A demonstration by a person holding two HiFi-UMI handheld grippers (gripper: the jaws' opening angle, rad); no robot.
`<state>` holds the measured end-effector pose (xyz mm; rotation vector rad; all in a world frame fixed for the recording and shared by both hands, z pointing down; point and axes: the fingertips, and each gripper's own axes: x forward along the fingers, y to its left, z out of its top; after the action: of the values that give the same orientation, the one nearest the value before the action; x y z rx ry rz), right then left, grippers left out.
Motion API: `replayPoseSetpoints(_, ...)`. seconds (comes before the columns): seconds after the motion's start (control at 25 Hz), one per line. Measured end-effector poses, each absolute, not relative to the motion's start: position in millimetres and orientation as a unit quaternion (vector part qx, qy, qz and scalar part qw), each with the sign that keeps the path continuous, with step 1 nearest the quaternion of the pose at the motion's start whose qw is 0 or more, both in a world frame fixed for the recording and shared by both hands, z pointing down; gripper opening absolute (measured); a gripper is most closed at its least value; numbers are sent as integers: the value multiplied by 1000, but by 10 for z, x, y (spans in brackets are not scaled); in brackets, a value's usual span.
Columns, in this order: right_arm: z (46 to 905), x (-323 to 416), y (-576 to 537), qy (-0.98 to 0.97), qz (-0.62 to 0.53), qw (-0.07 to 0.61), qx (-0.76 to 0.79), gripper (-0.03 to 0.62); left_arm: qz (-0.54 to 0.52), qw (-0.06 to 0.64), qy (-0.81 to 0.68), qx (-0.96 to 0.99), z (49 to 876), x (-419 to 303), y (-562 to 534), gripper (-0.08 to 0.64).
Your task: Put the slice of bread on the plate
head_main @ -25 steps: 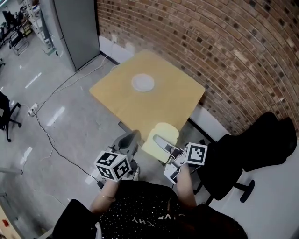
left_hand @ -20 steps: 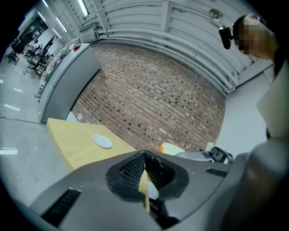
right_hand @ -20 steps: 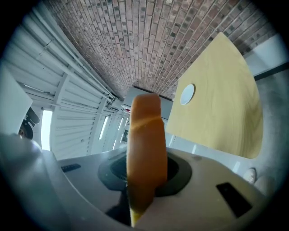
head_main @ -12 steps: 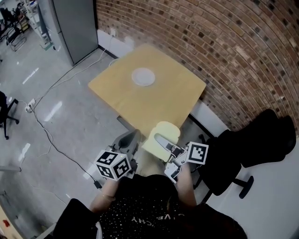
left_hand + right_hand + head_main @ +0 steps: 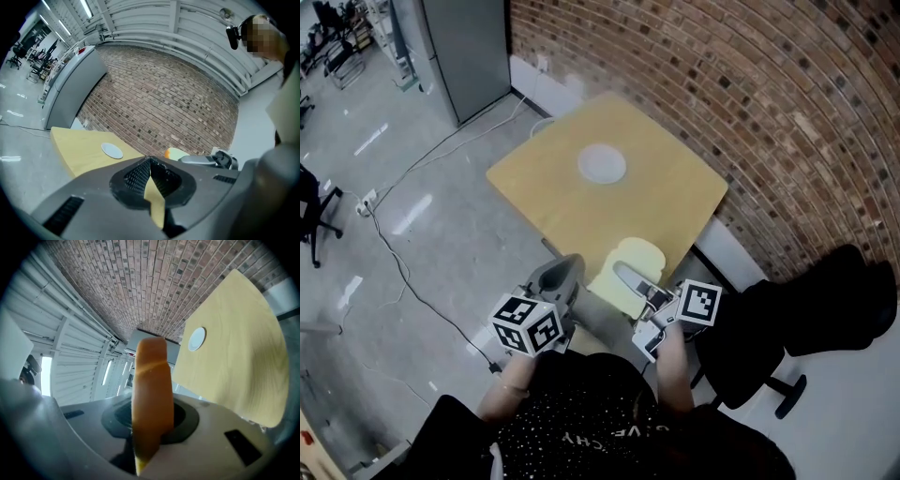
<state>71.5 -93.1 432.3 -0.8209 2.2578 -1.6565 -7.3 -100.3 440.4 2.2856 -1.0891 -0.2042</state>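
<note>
A pale slice of bread (image 5: 630, 267) with a brown crust stands on edge between the jaws of my right gripper (image 5: 625, 278), which is shut on it just short of the table's near edge. In the right gripper view the bread (image 5: 150, 390) fills the middle. The small white plate (image 5: 602, 165) lies near the middle of the yellow table (image 5: 666, 202), well beyond the bread. That plate (image 5: 197, 339) also shows far off past the crust. My left gripper (image 5: 564, 267) hangs beside the right one, shut, with nothing held; its own view shows the plate (image 5: 112, 150) ahead.
A brick wall (image 5: 769, 103) runs behind the table. A black office chair (image 5: 806, 305) stands at the right, close to my right arm. A grey cabinet (image 5: 464, 47) and a floor cable (image 5: 403, 272) are at the left.
Both grippers have moved forward toward the table, the bread still in the right one. The bread now reaches the table's near edge.
</note>
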Motion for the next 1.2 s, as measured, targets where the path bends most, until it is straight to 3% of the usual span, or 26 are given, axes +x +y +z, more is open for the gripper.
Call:
replayPoseSetpoints(0.72, 4871, 701, -3328, 703, -613, 116, -342, 98, -15, 347, -377, 859, 4819, -317, -3366, 11)
replayPoseSetpoints(1.2, 5853, 404, -4797, 683, -639, -75, -345, 98, 5, 391, -337, 856, 5112, -744, -4005, 11)
